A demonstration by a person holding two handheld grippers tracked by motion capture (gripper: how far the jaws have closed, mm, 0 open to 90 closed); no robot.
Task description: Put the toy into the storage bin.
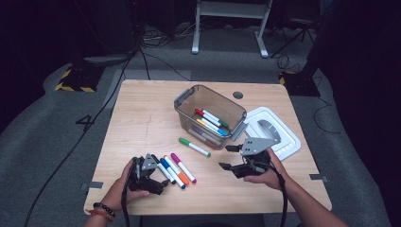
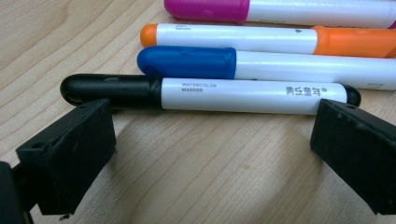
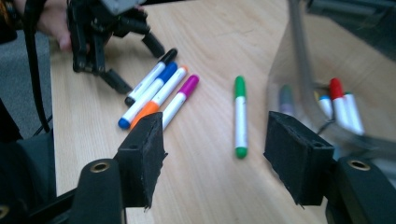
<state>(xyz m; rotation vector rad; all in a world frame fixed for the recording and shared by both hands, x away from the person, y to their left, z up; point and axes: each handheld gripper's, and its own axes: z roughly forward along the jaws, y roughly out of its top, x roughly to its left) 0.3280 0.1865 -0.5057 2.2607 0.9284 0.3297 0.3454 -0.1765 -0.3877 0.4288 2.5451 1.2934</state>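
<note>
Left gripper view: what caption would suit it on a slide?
Open fingers straddle a black marker lying beside blue, orange and pink ones.

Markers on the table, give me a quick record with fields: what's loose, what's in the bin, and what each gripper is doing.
loose row: black marker, blue marker, orange marker, magenta marker, side by side
apart: green marker, alone, nearer the bin
bin: clear, several markers inside
lid: white, beside bin
left gripper: open, jaws either side of the black marker's ends
right gripper: open, empty, facing green marker
</note>
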